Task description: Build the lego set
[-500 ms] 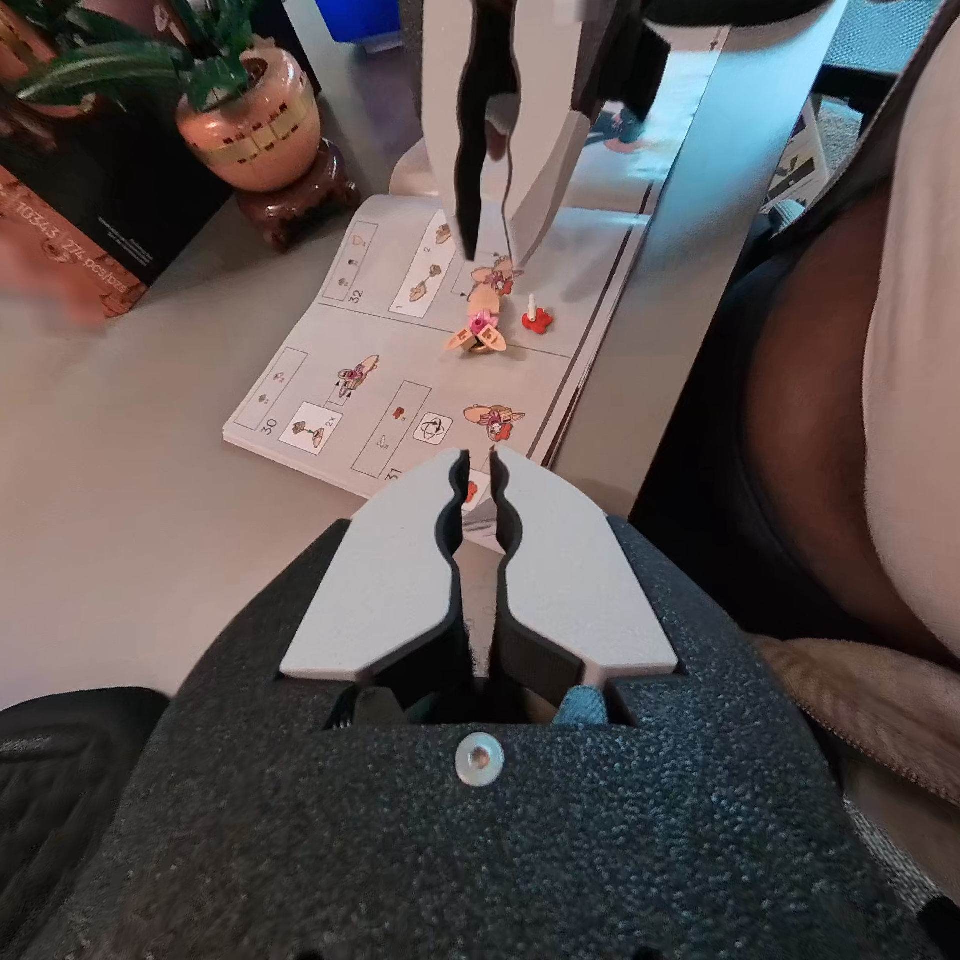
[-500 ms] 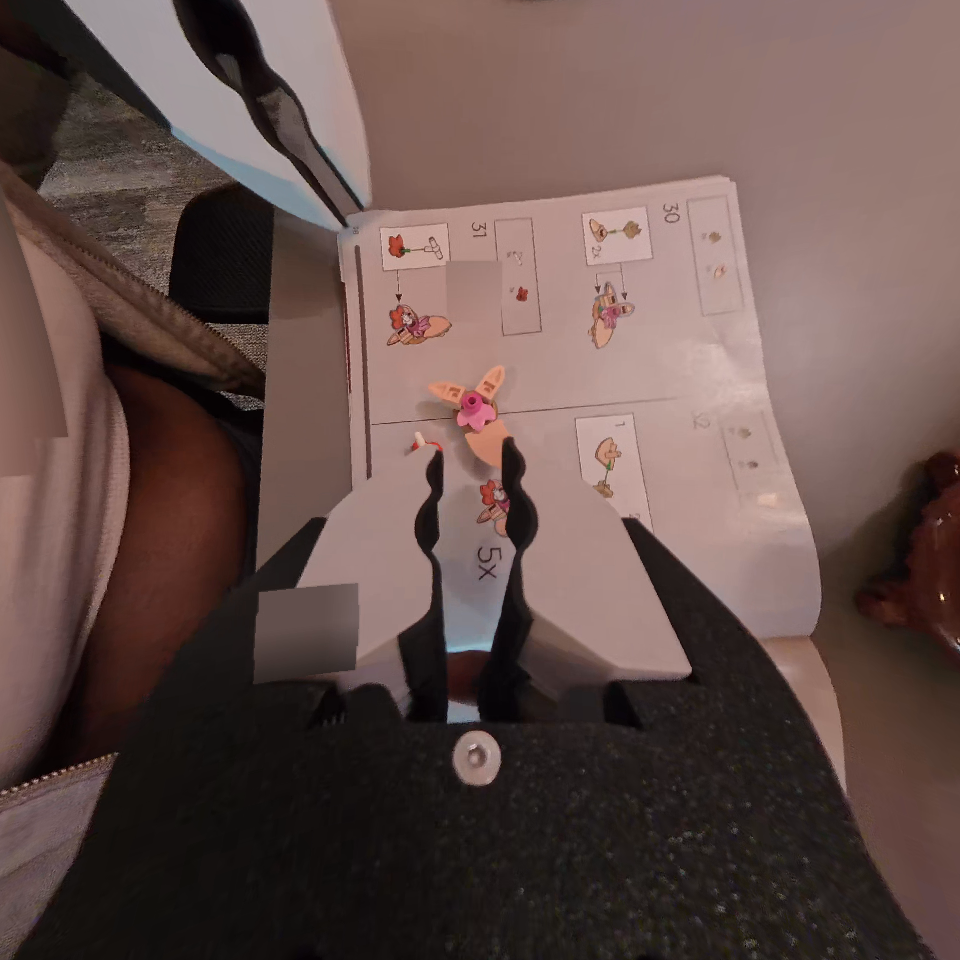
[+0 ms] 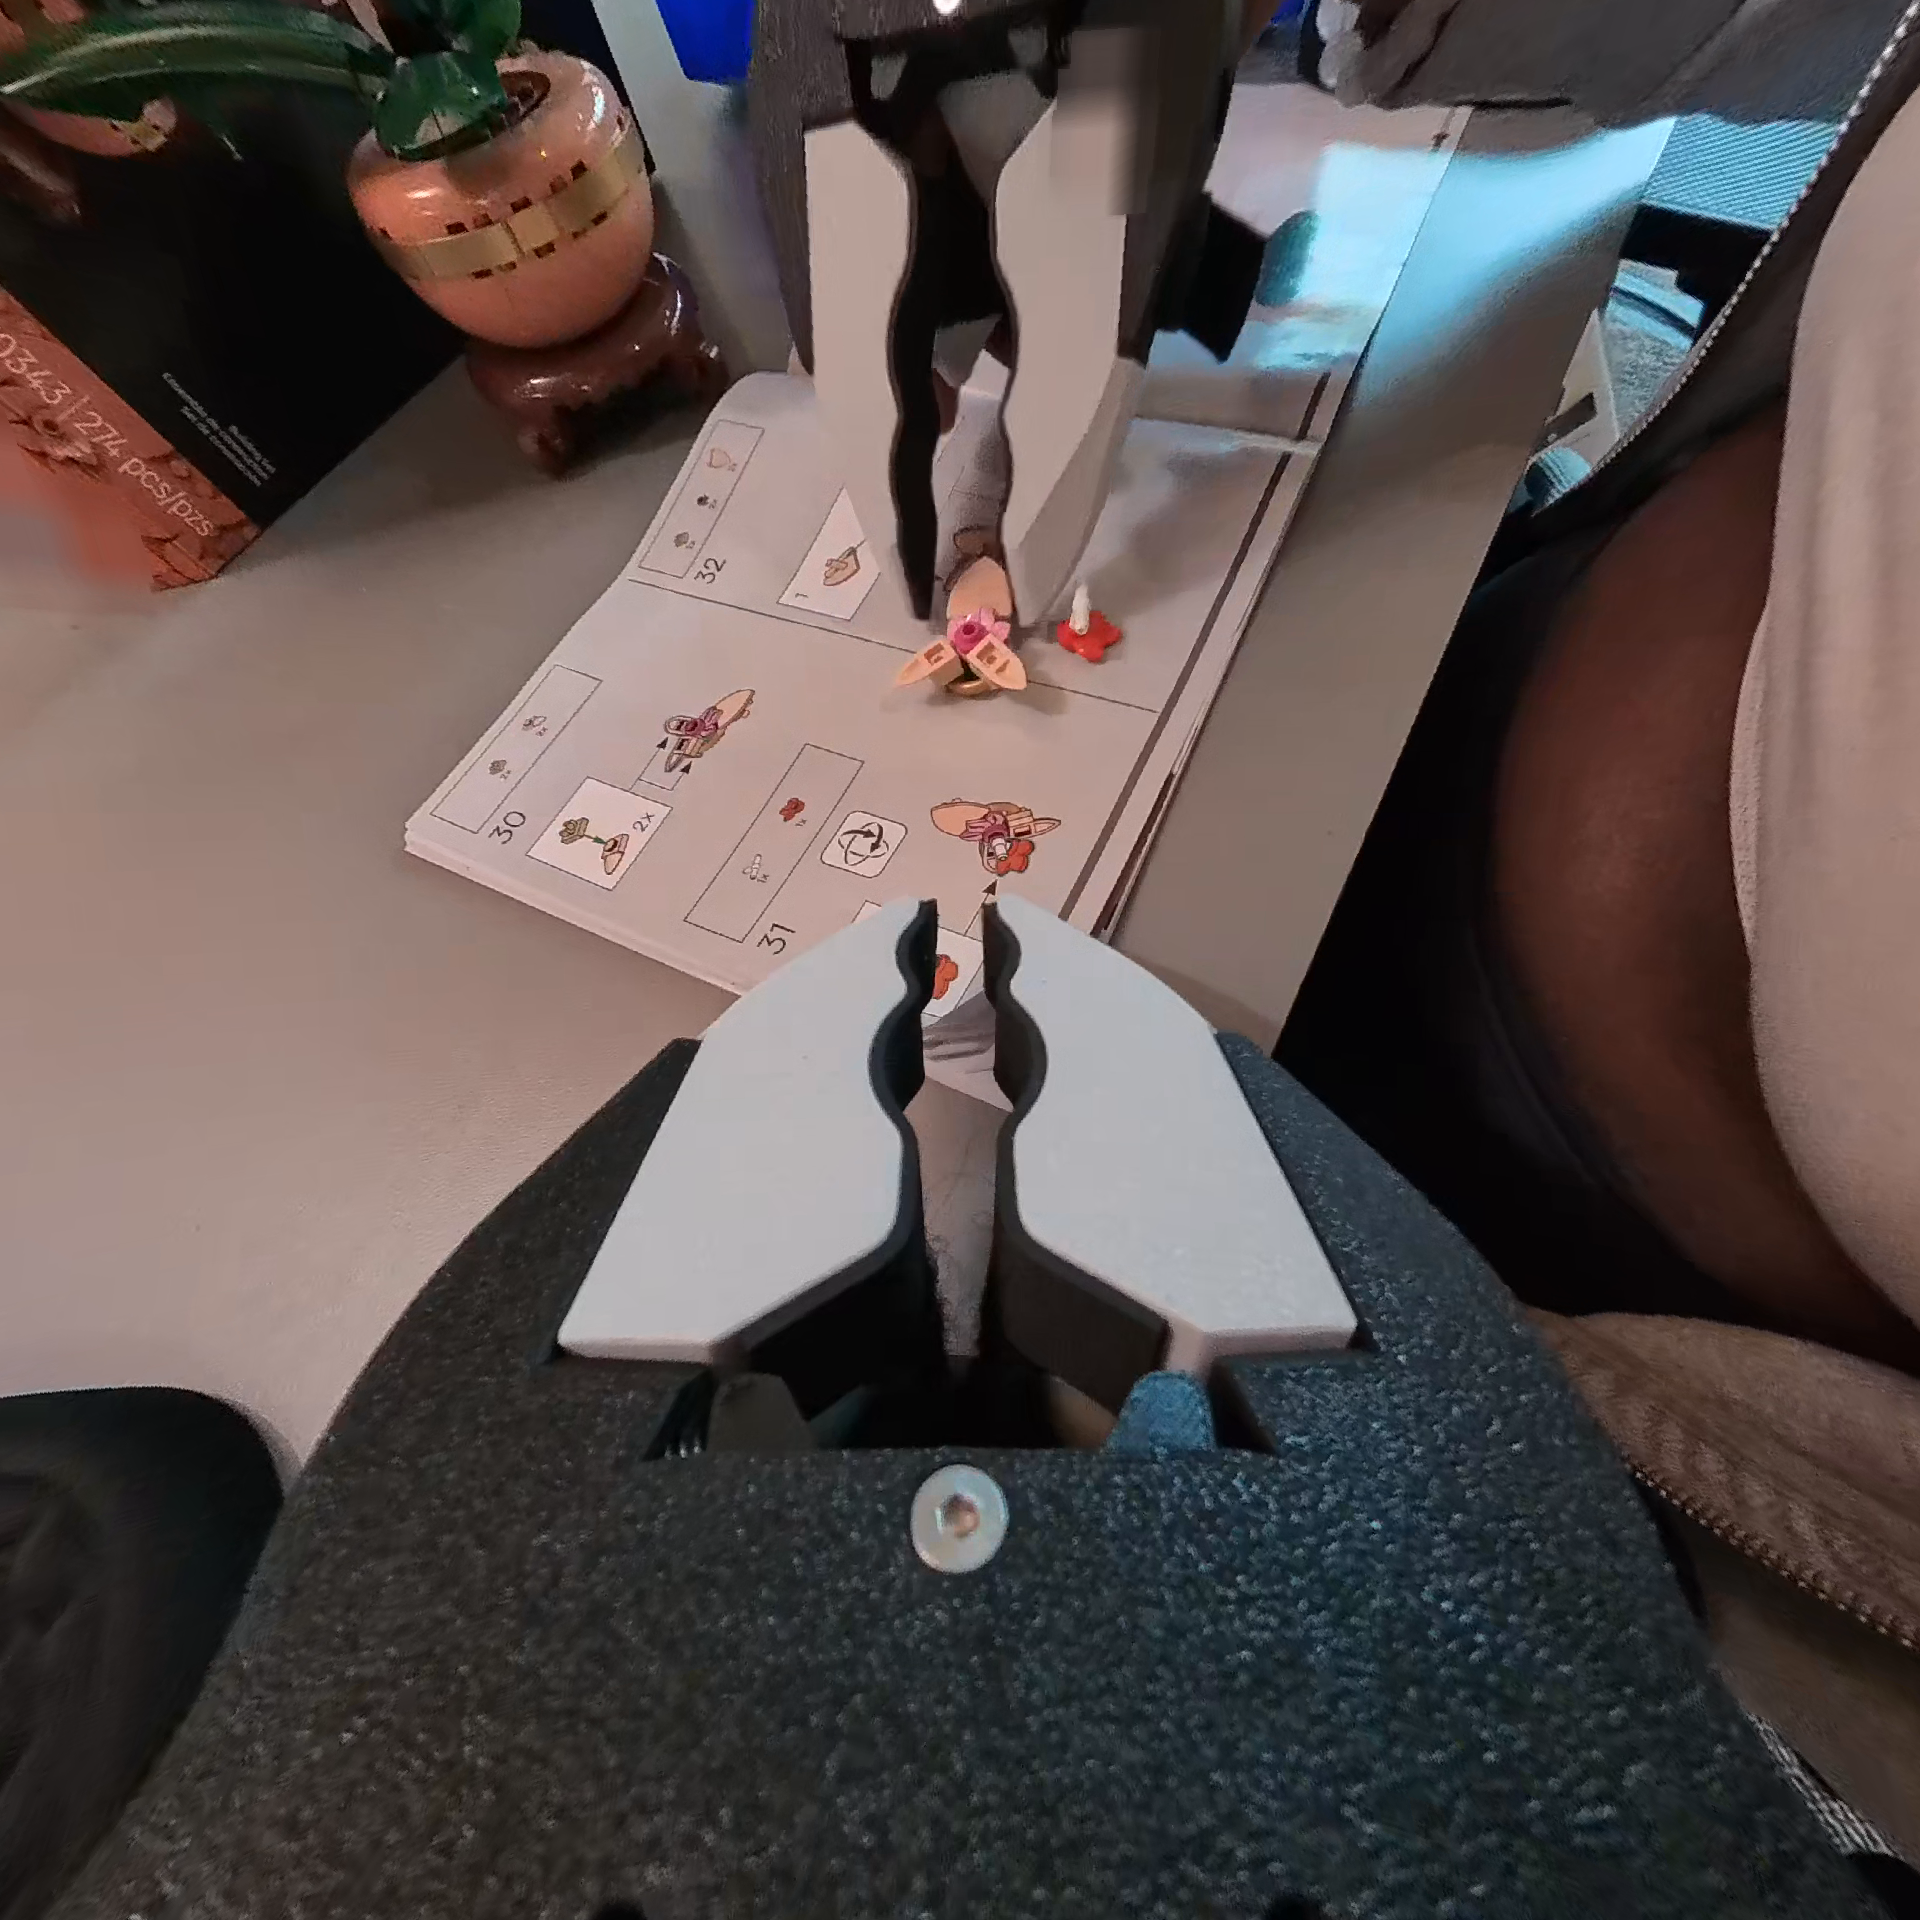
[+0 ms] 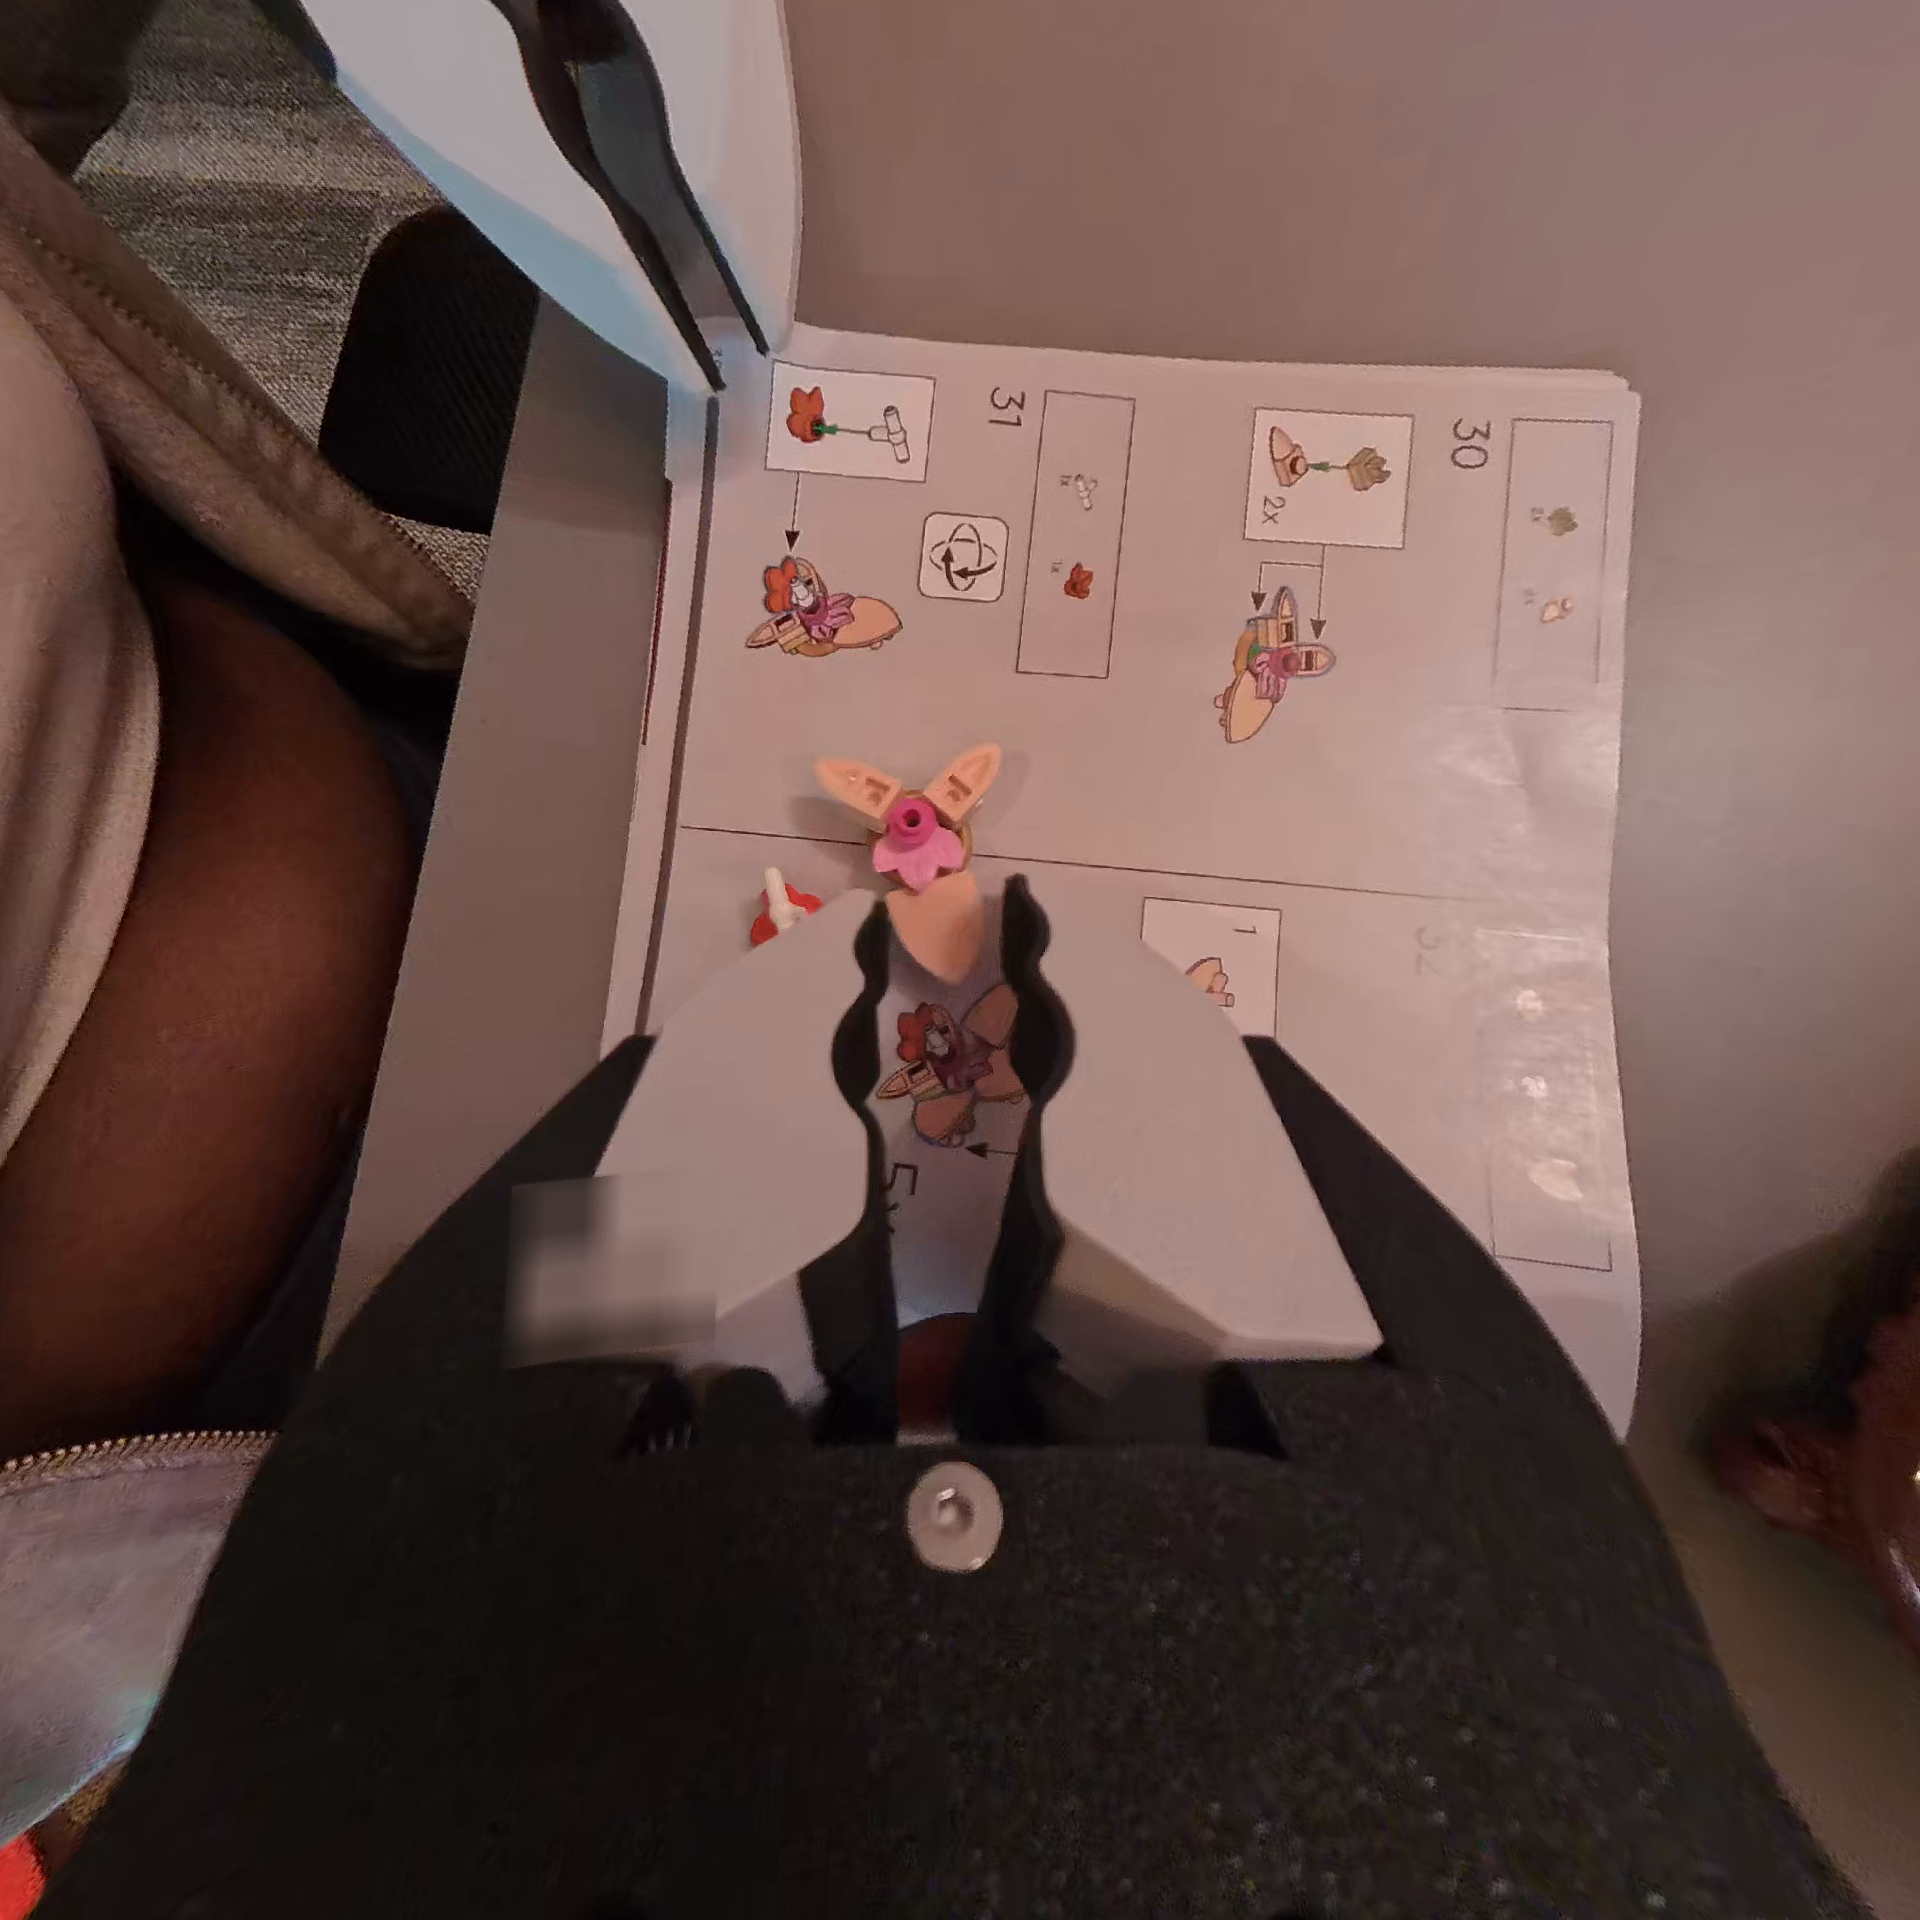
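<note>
Right tongs (image 4: 940,914) parted around flower's (image 4: 914,836) tan petal on booklet (image 4: 1351,831), left tongs (image 3: 958,914) narrowly parted, empty, red piece (image 3: 1089,634) beside

2 lego bits (image 4: 914,831) (image 4: 781,906), 1 booklet (image 4: 1455,790)

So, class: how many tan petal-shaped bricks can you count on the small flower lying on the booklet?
3: two splay away from the right tool; the third lies between its fingertips. More may hide underneath.

Red flower piece (image 4: 781,909) crowds right claw (image 4: 940,902).
</note>
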A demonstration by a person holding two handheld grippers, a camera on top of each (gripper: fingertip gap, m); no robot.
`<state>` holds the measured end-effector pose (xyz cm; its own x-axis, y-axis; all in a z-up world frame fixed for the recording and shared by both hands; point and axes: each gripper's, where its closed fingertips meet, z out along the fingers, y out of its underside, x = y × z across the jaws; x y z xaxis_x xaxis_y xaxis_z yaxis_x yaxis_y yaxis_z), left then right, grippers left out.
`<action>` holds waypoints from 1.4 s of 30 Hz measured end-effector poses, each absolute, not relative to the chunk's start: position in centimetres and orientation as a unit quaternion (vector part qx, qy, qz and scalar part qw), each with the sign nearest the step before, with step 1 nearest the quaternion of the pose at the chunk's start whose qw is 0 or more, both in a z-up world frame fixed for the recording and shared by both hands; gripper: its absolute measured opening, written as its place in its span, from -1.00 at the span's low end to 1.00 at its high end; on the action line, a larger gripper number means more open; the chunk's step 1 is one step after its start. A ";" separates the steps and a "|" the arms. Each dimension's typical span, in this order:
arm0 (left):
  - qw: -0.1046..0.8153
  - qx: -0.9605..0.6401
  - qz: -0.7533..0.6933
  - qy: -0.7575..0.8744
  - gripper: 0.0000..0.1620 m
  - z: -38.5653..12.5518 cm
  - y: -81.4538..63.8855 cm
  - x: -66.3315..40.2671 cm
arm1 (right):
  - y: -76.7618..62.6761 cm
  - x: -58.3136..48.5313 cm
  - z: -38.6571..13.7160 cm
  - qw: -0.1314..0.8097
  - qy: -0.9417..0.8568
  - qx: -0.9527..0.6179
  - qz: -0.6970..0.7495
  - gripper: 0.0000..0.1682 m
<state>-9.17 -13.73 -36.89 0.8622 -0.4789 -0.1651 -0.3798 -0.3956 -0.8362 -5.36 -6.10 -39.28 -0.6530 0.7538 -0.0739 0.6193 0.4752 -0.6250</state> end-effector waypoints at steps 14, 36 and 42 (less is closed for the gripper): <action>0.502 -0.832 -0.060 0.230 -0.88 -36.2 -13.5 -9.8 | -5.4 -5.3 -37.2 0.181 -0.883 -0.316 0.298 -0.81; 0.426 -0.772 -0.428 0.200 -0.85 -30.8 -10.1 -3.7 | -8.2 -4.0 -30.1 0.224 -0.961 0.092 0.136 -0.80; 0.432 -0.769 -0.420 0.214 -0.95 -30.8 -9.8 -3.5 | -8.0 -4.2 -30.1 0.229 -0.960 0.092 0.129 -0.80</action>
<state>-3.46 -9.83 -30.83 0.5559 -0.6916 0.4611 0.0350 -0.5347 -0.8443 -4.17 -7.99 -30.08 -0.8785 -0.1180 0.4629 -0.2363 0.9495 -0.2063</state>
